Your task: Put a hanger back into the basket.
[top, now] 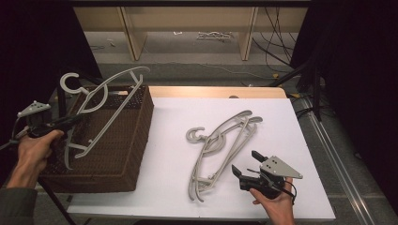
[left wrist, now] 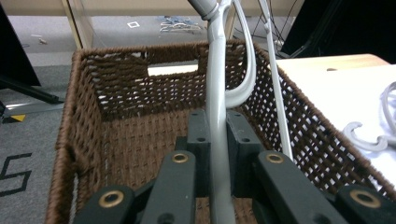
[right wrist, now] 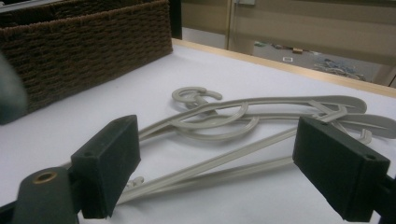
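At far left in the high view, left tongs [top: 70, 121] clamped on one arm of a grey hanger [top: 101, 105], held over the open wicker basket [top: 136, 140]. Hook of this hanger up and to the left, past the basket's rim; lower end down inside the basket, partly lost against the dark weave. From the left gripper view, same tongs [left wrist: 218, 140] pressed together on the grey hanger [left wrist: 217, 121], pads tight on both sides of the bar; hook cut off by the top edge, bottom of the bar hidden behind the jaws. Basket [left wrist: 88, 116] brown, with a cut-out handle in the far wall; floor of the basket dim and hard to read.

In the middle of the white surface [top: 178, 112], a pile of hangers [top: 220, 145] lying flat, overlapped; exact count hard to make out, perhaps two or three.

At right, right tongs [top: 244, 161] apart, nothing between them, just beside the lower end of the pile, not touching. In the right gripper view, right tongs [right wrist: 229, 163] wide apart, pile of hangers [right wrist: 243, 121] seen between the pads, farther off on the surface [right wrist: 93, 116]; left edge blurred by something dark and close.
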`<state>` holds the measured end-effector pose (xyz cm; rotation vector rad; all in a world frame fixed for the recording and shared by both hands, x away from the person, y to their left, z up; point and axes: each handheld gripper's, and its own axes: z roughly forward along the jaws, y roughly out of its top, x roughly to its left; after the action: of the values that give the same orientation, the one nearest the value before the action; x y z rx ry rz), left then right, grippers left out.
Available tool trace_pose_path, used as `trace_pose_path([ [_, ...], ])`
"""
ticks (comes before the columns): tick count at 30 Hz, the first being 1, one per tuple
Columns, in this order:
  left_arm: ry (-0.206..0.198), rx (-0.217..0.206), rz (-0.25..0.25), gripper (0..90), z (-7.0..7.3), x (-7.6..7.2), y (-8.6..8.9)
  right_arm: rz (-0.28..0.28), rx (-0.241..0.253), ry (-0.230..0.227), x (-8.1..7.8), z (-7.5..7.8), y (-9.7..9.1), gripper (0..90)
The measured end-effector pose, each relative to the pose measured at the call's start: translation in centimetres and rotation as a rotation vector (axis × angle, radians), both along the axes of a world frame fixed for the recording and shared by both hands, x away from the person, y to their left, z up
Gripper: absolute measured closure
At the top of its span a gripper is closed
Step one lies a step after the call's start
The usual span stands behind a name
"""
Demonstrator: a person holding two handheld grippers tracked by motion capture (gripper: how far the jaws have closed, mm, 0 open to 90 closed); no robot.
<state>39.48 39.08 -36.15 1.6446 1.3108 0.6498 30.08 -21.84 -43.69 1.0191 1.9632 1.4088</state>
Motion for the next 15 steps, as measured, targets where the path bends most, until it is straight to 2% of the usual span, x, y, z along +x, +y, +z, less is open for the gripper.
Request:
trace_pose_path([
  [1,0.000,0.000,0.000,81.6,0.0,0.0,0.0,-0.004,0.001,0.000,0.0,0.0,0.0,15.9],
  [2,0.002,0.020,0.000,81.6,-0.2,-0.1,0.5,-0.003,-0.009,0.003,0.0,0.0,0.0,15.9],
  [11,0.006,0.026,-0.006,81.6,-1.4,-0.8,2.2,-0.008,-0.009,0.004,0.1,-0.1,0.0,16.0],
  [15,0.017,0.048,-0.020,81.6,-1.5,-1.0,2.4,-0.009,-0.010,0.007,0.1,-0.1,0.1,16.0],
])
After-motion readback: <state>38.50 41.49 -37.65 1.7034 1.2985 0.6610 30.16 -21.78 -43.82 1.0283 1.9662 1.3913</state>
